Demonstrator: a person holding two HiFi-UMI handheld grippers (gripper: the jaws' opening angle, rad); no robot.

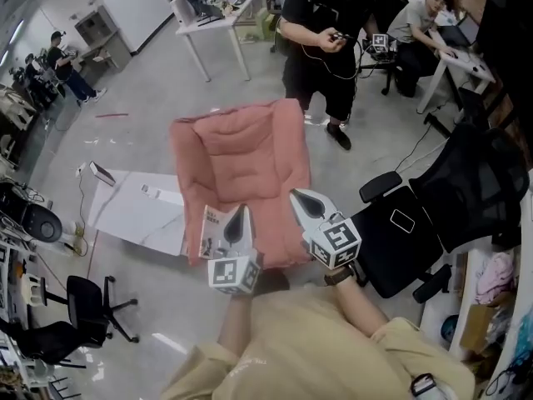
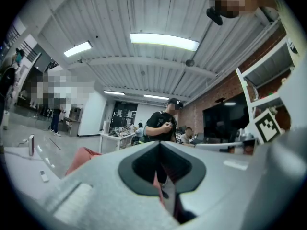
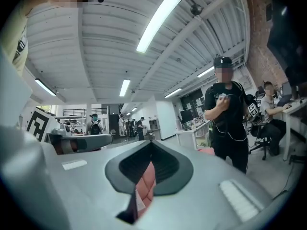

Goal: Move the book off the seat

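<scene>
A pink padded seat stands on the floor in the middle of the head view. A white book with a printed cover lies at the seat's front left. My left gripper hovers over the book's right part, jaws shut and nothing held; whether it touches the book I cannot tell. My right gripper is shut and empty above the seat's front right. In the left gripper view the shut gripper points toward the pink seat. In the right gripper view, pink cushion shows through the gap below the shut gripper.
A black office chair stands close on the right. A person in black stands just behind the seat. A white board lies on the floor to the left. A white table stands at the back, another black chair at lower left.
</scene>
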